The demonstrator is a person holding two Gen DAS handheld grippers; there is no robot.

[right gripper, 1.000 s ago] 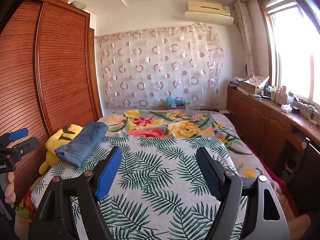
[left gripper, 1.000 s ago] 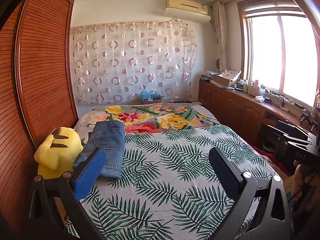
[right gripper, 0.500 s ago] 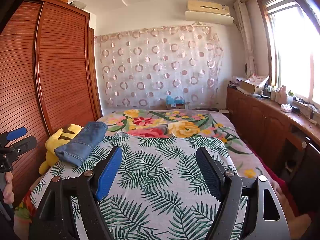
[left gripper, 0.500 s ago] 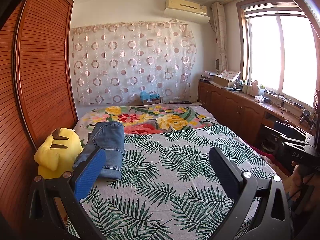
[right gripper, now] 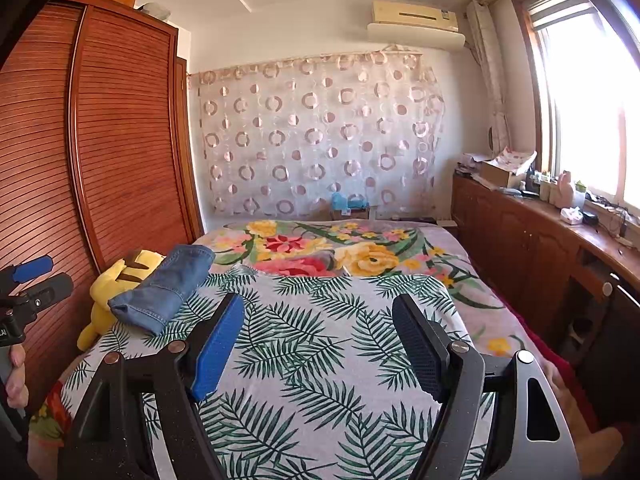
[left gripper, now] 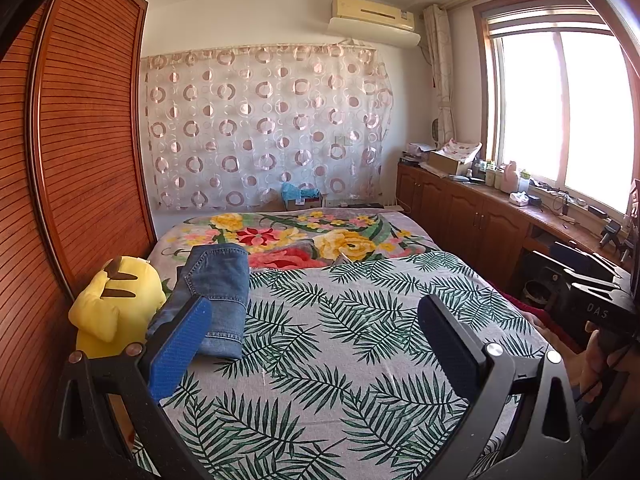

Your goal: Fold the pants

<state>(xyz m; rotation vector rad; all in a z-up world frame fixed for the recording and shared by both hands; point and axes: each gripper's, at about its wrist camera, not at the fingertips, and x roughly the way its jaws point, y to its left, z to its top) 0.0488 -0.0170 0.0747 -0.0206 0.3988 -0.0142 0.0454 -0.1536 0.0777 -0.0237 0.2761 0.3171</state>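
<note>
Jeans (left gripper: 218, 292) lie folded into a compact bundle on the left side of my leaf-print bedspread (left gripper: 340, 340) in the left wrist view, resting against a yellow plush toy (left gripper: 116, 300) that sits by the slatted wooden wardrobe (left gripper: 80, 160). My left gripper (left gripper: 316, 344) hangs above the bedspread with its fingers spread wide and nothing between them; the blue pad (left gripper: 176, 354) overlaps the near end of the jeans in the picture, though I cannot tell whether it touches. At the right edge I see the other gripper held in a hand (partly cut off). From the right wrist view, the folded jeans (right gripper: 164, 288) sit well to the left, propped on the plush toy (right gripper: 116, 280), apart from my right gripper (right gripper: 320, 340), which is likewise spread wide and empty over the bedspread (right gripper: 320, 380). A floral blanket (right gripper: 320, 248) covers the far half of the bed.
</note>
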